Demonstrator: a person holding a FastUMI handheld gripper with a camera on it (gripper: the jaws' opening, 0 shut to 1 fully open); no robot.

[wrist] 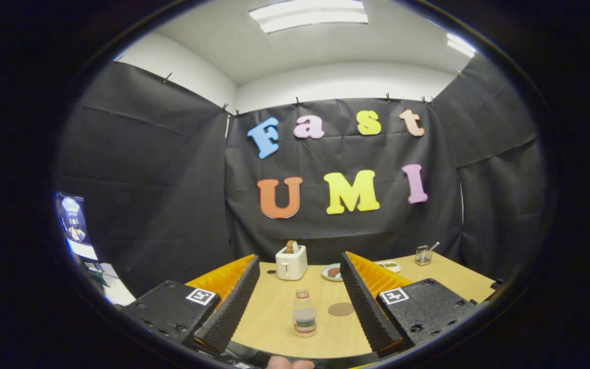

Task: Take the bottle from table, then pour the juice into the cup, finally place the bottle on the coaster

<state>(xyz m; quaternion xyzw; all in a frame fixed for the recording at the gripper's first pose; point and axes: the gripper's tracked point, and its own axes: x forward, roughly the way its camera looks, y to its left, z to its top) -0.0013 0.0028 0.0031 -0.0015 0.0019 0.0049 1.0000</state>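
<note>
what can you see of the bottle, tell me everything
The bottle is small and clear, plastic by the look of it, with a pale cap and a coloured band of label round its lower half. It stands upright on the wooden table, between the two fingers of the open gripper, which do not touch it. A round brown coaster lies just beside it, apart from it. The toaster stands well beyond. How full it is cannot be told.

Between the spread-apart gripper fingers: one clear plastic bottle, one round brown coaster. Beyond them: one white toaster, two small plates, one clear glass cup.
</note>
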